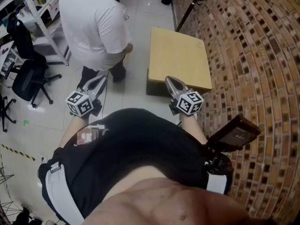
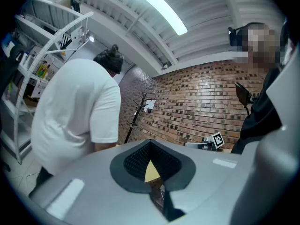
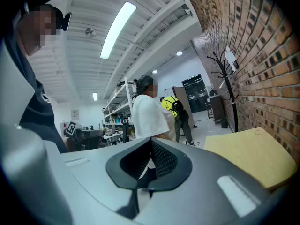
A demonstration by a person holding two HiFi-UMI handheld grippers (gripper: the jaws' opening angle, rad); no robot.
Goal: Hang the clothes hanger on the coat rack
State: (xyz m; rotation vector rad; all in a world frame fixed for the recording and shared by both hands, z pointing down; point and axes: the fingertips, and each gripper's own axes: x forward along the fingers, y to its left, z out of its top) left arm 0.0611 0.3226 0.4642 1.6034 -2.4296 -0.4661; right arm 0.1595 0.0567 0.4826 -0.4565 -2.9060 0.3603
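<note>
I see both grippers held out level in front of my body in the head view, the left gripper [image 1: 100,81] left of centre and the right gripper [image 1: 170,81] right of centre, well apart from each other. Each gripper's own view shows its 2 jaws pressed together, so both claws are clenched and neither grasps anything. Only a small diamond-shaped gap stays between the ribbed pads. The coat rack [image 3: 228,86] is black, with curved hooks at its top. It stands upright on the floor close to the brick wall [image 1: 253,55], at the right of the right gripper view and far beyond the jaws. In the left gripper view it shows small at mid-frame, in front of that wall, just right of a person in a white shirt [image 1: 91,22]. That person stands bent forward at the upper left of the head view, beyond the left gripper. A table [image 1: 180,55] with a bare tan top sits at upper centre, just beyond the right gripper's tip and close to the wall. In the right gripper view its top fills the lower right. A 2nd person in a yellow vest [image 3: 174,108] stands further back near centre there. A black office chair [image 1: 28,74] stands at the far left of the head view, beside white shelving [image 1: 42,8].
</note>
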